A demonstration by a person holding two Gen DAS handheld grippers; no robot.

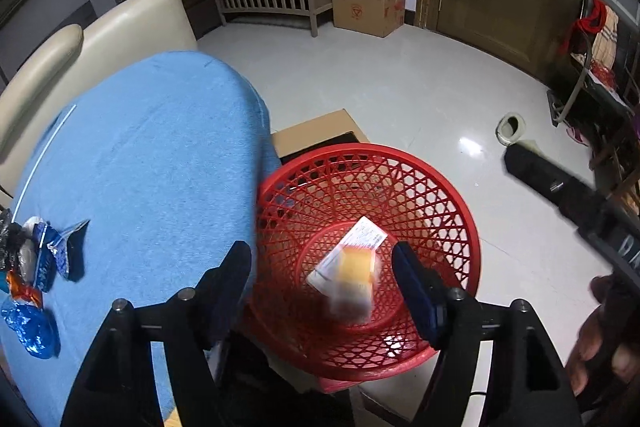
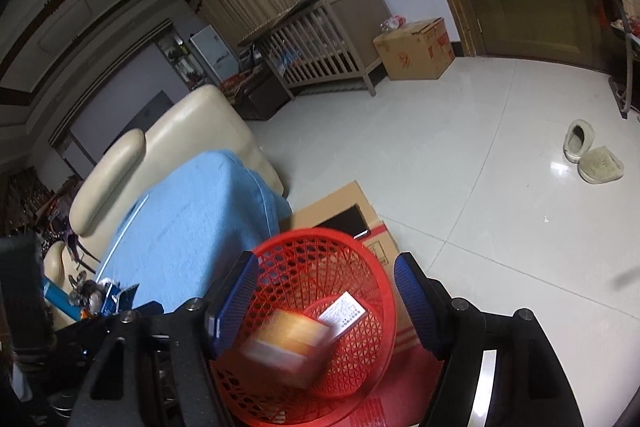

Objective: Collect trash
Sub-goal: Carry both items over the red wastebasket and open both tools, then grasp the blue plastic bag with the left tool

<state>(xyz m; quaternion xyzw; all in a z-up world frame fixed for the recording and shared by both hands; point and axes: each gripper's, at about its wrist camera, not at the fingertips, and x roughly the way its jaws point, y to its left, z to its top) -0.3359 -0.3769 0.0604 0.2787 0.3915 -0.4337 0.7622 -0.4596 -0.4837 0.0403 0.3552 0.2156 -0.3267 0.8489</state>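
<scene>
Both grippers hang over the red basket [image 1: 368,263] with fingers spread wide, left gripper [image 1: 322,287] and right gripper [image 2: 326,301] empty; an orange-and-white packet [image 1: 348,273], blurred, its print unreadable, lies inside; wrappers [image 1: 36,267] sit near the blue cloth's [image 1: 152,163] edge; open tiled floor [image 1: 420,99] lies beyond.

The basket [image 1: 460,227] was glossy red plastic lattice; the table cover [image 1: 152,155] matt blue cloth; the floor [image 1: 400,87] polished tile; wrappers [image 1: 36,267] shiny foil.
</scene>
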